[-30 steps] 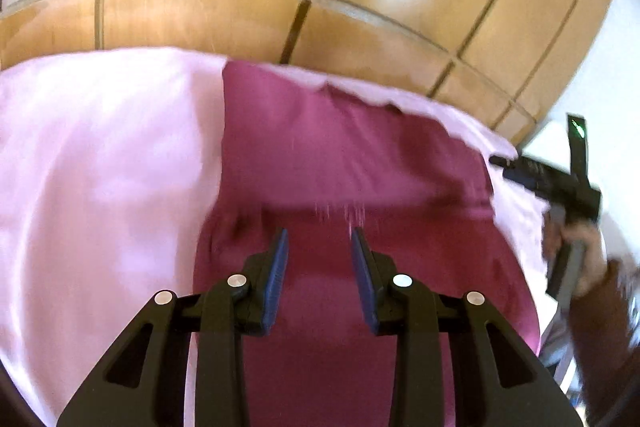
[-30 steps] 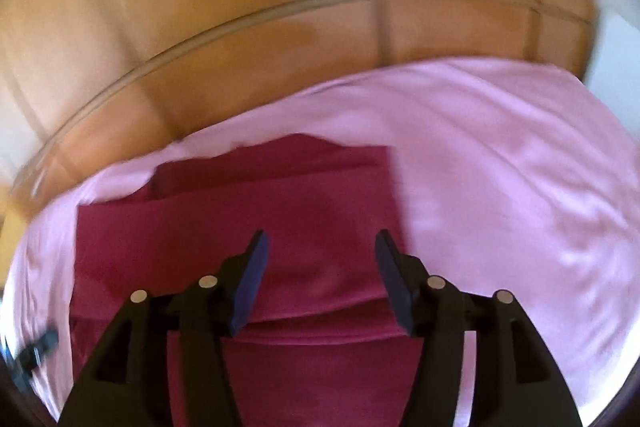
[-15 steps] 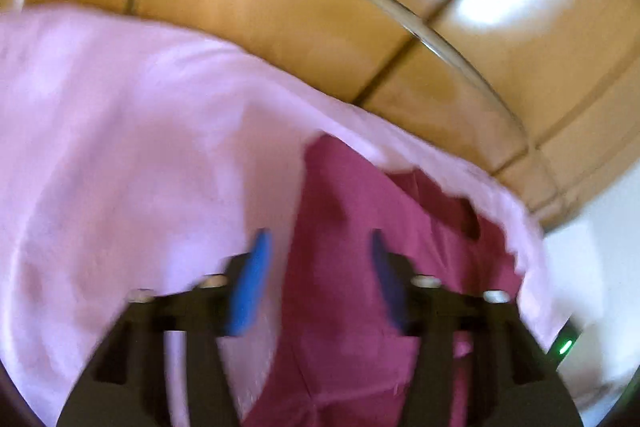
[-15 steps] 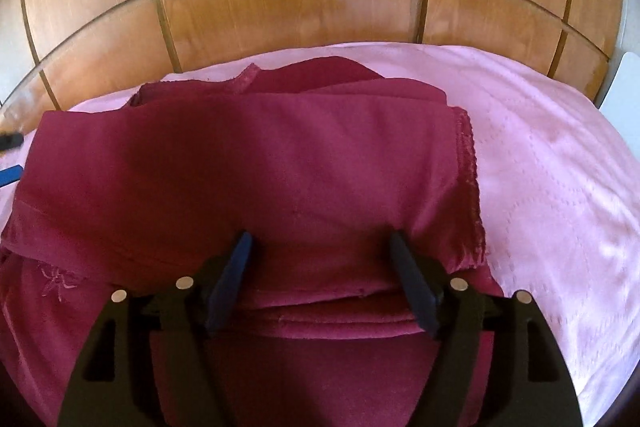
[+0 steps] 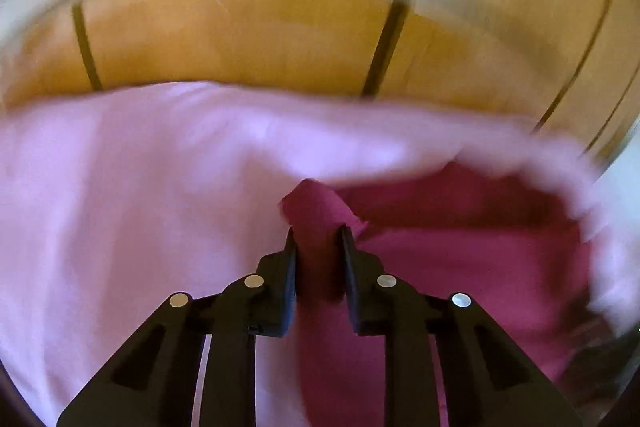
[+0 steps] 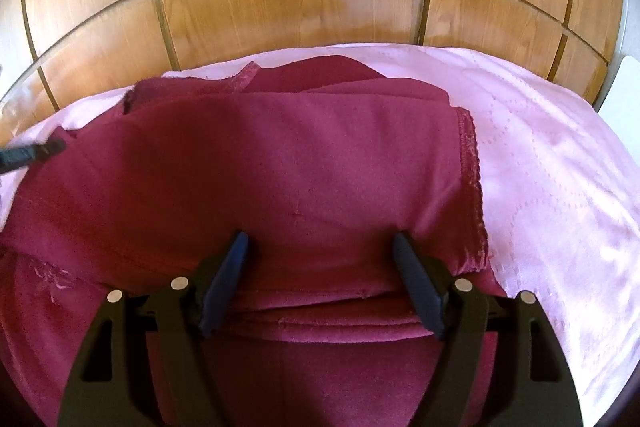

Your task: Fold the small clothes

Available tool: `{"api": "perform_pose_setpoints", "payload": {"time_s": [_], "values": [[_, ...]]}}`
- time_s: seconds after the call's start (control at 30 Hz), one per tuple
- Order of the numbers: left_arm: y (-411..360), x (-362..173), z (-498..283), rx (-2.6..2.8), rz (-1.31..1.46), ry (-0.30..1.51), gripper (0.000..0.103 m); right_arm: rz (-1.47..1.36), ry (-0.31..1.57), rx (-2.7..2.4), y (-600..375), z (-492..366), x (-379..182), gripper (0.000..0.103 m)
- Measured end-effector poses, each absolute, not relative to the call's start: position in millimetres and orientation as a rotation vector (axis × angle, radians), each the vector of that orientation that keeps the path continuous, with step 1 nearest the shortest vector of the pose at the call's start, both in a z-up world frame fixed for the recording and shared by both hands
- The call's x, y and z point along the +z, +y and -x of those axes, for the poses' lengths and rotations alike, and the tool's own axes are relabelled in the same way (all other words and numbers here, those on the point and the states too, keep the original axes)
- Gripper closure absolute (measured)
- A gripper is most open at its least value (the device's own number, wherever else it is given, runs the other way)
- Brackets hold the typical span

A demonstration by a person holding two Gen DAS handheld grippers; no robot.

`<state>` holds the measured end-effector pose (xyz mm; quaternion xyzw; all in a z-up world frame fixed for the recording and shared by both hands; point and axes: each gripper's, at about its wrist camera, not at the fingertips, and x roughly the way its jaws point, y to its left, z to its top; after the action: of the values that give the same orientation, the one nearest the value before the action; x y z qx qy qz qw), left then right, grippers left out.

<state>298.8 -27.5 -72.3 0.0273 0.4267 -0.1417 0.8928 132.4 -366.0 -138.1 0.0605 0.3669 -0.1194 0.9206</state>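
Observation:
A maroon garment (image 6: 280, 167) lies partly folded in layers on a pink bedspread (image 6: 560, 167). My right gripper (image 6: 320, 247) is wide open just above the garment's near folded edge, its fingers astride the cloth without pinching it. In the blurred left wrist view my left gripper (image 5: 318, 237) is shut on the garment's left corner (image 5: 316, 207), which bunches up between the fingers. The left gripper's tip also shows at the left edge of the right wrist view (image 6: 32, 153).
A wooden panelled headboard (image 6: 300, 7) rises right behind the bed. The pink bedspread (image 5: 120, 207) spreads left of the garment in the left wrist view and right of it in the right wrist view. A white surface (image 6: 624, 91) shows at the far right.
My left gripper swung left to the garment's left edge and closed on its corner. My right gripper dropped low over the near fold and stays open.

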Motion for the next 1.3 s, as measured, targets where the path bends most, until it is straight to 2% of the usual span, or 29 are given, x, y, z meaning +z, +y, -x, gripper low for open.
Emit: {"api": "perform_pose_setpoints", "payload": {"time_s": [0.03, 0.1, 0.13, 0.17, 0.2, 0.33, 0.4, 0.53, 0.6, 0.83, 1.0, 1.07, 1.13, 1.3], "values": [[-33, -82, -295, -0.286, -0.119, 0.836, 0.075, -0.12, 0.754, -0.248, -365, -133, -138, 0.028], [-36, -82, -295, -0.266, -0.143, 0.828, 0.073, -0.121, 0.754, -0.249, -366, -133, -138, 0.028], [-36, -79, -297, -0.249, -0.141, 0.843, 0.067, -0.123, 0.753, -0.249, -366, -133, -138, 0.028], [-33, -74, -298, -0.22, -0.125, 0.854, 0.056, -0.123, 0.752, -0.248, -366, -133, -138, 0.028], [-26, -66, -296, -0.19, -0.083, 0.857, 0.055, -0.126, 0.752, -0.247, -366, -133, -138, 0.028], [-5, -36, -252, -0.29, 0.091, 0.8, 0.055, -0.134, 0.75, -0.243, -368, -133, -139, 0.027], [-12, -33, -217, -0.386, 0.065, 0.784, 0.055, -0.134, 0.75, -0.242, -368, -134, -139, 0.027], [-35, -72, -169, -0.4, -0.105, 0.859, 0.055, -0.134, 0.75, -0.242, -368, -134, -139, 0.027], [-39, -83, -162, -0.388, -0.143, 0.814, 0.054, -0.133, 0.751, -0.243, -367, -134, -139, 0.027], [-40, -70, -165, -0.355, -0.118, 0.852, 0.054, -0.133, 0.752, -0.245, -367, -135, -138, 0.027], [-20, -57, -128, -0.319, -0.117, 0.844, 0.054, -0.128, 0.755, -0.247, -367, -136, -138, 0.026], [-8, -52, -113, -0.31, -0.109, 0.832, 0.054, -0.119, 0.759, -0.256, -367, -137, -137, 0.023], [2, -49, -101, -0.306, -0.098, 0.828, 0.054, -0.091, 0.77, -0.302, -364, -137, -135, 0.01], [23, -43, -70, -0.294, -0.095, 0.804, 0.054, -0.068, 0.802, -0.332, -358, -125, -123, 0.006]]}}
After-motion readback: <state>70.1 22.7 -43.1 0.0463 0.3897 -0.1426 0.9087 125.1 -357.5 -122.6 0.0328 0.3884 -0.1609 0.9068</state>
